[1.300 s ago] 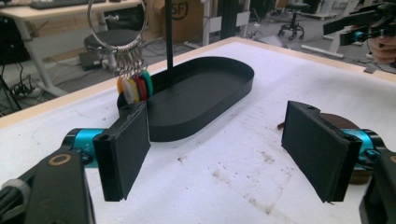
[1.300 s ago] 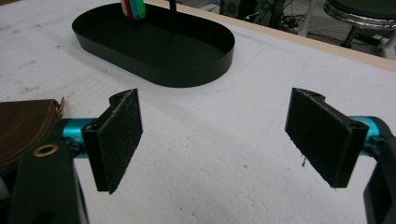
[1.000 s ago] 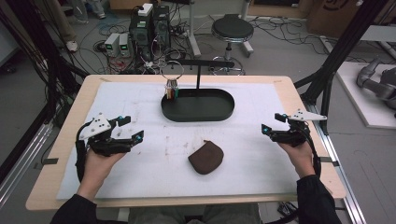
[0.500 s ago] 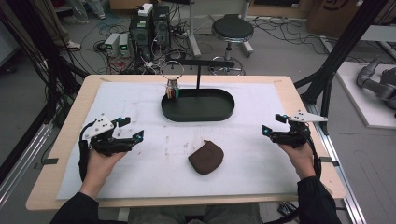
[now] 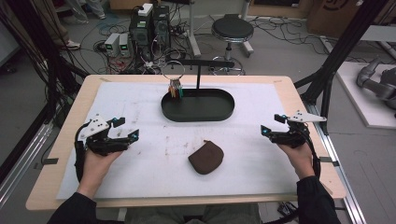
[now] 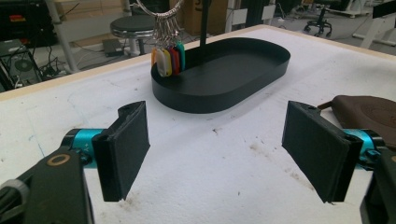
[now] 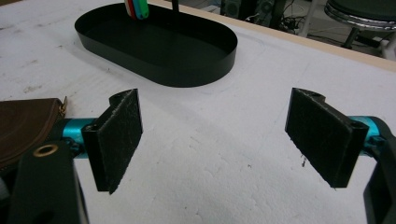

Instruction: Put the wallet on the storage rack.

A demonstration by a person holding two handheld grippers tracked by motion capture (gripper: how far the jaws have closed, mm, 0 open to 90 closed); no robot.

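Two tongs are in play, one per hand. The left tongs (image 5: 125,128) are released, jaws standing wide apart with nothing between them, held low over the surface (image 5: 140,102) at its left side; the left hand (image 5: 95,161) grips them from behind, forearm coming in from the near edge. The right tongs (image 5: 273,124) are likewise released and hold nothing, low over the right side, with the right hand (image 5: 296,151) behind them and its wrist angled inward.

Between the two, nearer the person, lies one brown pouch (image 5: 206,157), flat on the white surface and well apart from both tongs. In the left gripper view the pouch (image 6: 369,109) sits just past the right-hand jaw.

Farther back, at the middle, stands one black oval tray (image 5: 197,105) with one upright post and crossbar (image 5: 198,63). One metal ring of keys (image 5: 174,81) hangs from the bar over the tray's left end, carrying several coloured tags (image 6: 169,58). No writing can be read on any of them.
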